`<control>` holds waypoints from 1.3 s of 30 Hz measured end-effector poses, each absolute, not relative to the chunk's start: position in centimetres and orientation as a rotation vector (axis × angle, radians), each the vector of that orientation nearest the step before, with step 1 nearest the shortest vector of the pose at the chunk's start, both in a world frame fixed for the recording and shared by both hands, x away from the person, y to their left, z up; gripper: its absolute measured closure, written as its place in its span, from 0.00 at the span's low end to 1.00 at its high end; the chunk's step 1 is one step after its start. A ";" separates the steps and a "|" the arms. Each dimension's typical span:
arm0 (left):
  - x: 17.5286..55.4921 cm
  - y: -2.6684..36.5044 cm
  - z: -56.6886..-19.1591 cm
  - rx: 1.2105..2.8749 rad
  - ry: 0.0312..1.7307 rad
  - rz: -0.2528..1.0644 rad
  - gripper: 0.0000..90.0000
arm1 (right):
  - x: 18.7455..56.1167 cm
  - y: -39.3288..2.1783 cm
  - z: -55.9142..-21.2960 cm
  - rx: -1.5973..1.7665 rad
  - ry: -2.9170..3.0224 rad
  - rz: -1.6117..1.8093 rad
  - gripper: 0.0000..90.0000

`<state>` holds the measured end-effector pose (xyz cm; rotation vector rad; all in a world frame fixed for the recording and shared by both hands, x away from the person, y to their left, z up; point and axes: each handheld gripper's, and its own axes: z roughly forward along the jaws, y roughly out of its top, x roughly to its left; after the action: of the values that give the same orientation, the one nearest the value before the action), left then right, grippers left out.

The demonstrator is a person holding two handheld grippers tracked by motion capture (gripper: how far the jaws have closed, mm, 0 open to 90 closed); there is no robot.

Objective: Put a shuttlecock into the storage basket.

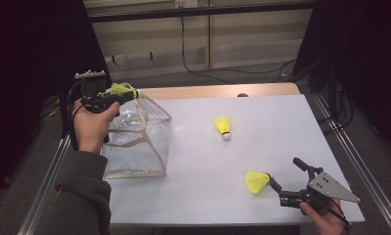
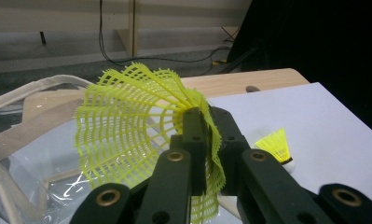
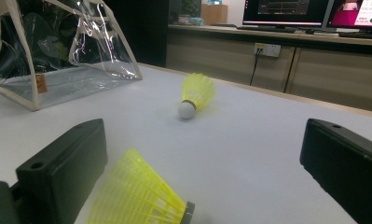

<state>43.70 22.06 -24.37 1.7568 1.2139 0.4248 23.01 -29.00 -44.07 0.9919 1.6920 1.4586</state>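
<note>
While carrying a yellow shuttlecock (image 2: pixel 141 140) pinched by its skirt in the clamped left gripper (image 1: pixel 115 96) over the clear bag (image 1: pixel 139 142), centring above the mouth before releasing; right gripper (image 1: pixel 286 181), jaws spread wide and empty, straddling another shuttlecock (image 1: pixel 256 181) on the white table (image 1: pixel 261 122).

Near shuttlecock (image 3: pixel 137 196) cut by bottom edge, cork tip hidden
</note>
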 end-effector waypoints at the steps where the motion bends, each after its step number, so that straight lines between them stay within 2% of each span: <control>1: 43.8 22.1 -24.4 1.758 1.218 0.427 0.95 | 23.0 -29.0 -44.1 0.994 1.693 1.460 0.01; 39: 45.2 22.9 -25.4 1.736 1.308 0.467 0.95 | 23.0 -29.0 -44.1 0.995 1.695 1.458 0.01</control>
<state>45.18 22.87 -25.37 1.7363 1.3079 0.4670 23.05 -29.02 -44.12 0.9946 1.6954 1.4578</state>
